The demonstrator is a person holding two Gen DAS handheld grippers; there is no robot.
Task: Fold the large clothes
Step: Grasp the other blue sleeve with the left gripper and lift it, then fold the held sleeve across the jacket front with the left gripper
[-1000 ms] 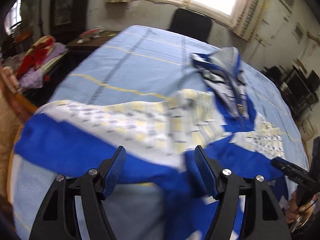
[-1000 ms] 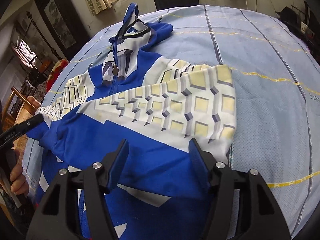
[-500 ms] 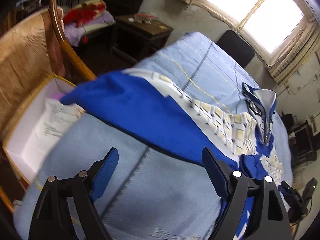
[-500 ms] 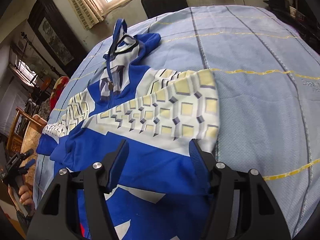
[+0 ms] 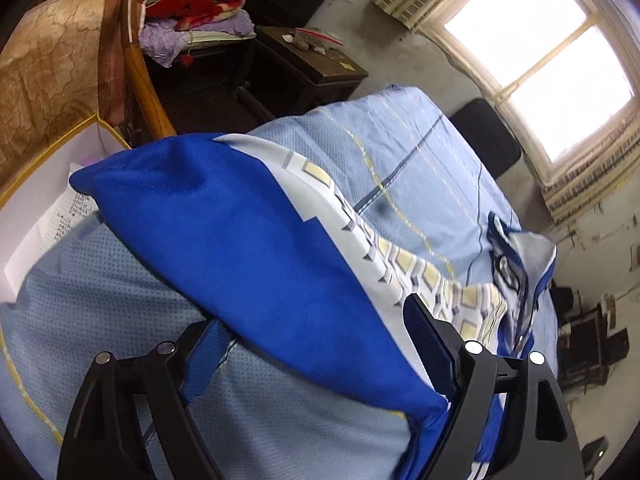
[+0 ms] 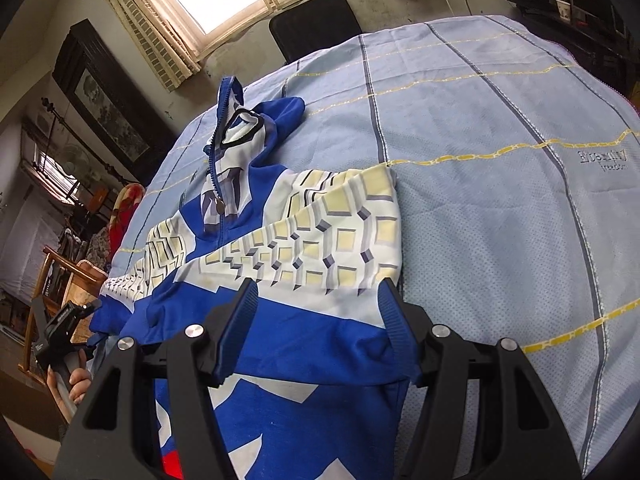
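A large blue, white and yellow patterned zip jacket (image 6: 280, 248) lies on a bed with a light blue sheet (image 6: 500, 208). Its right sleeve is folded across the chest. My right gripper (image 6: 316, 312) is open, jaws straddling the blue part of that folded sleeve. In the left wrist view the jacket's blue left sleeve (image 5: 240, 248) stretches toward the bed's left edge. My left gripper (image 5: 316, 340) is open with the sleeve lying between and over its jaws. The left gripper also shows far left in the right wrist view (image 6: 68, 320), at the sleeve's cuff.
A wooden chair (image 5: 132, 60) and a white box with a paper (image 5: 48, 208) stand at the bed's left edge. A dark side table (image 5: 312, 64) and folded blankets (image 5: 200, 4) are beyond. A black chair (image 6: 316, 28) stands under the window.
My left gripper has swung left from the jacket's middle and moved in around the blue left sleeve. The right gripper has edged slightly forward over the folded right sleeve.
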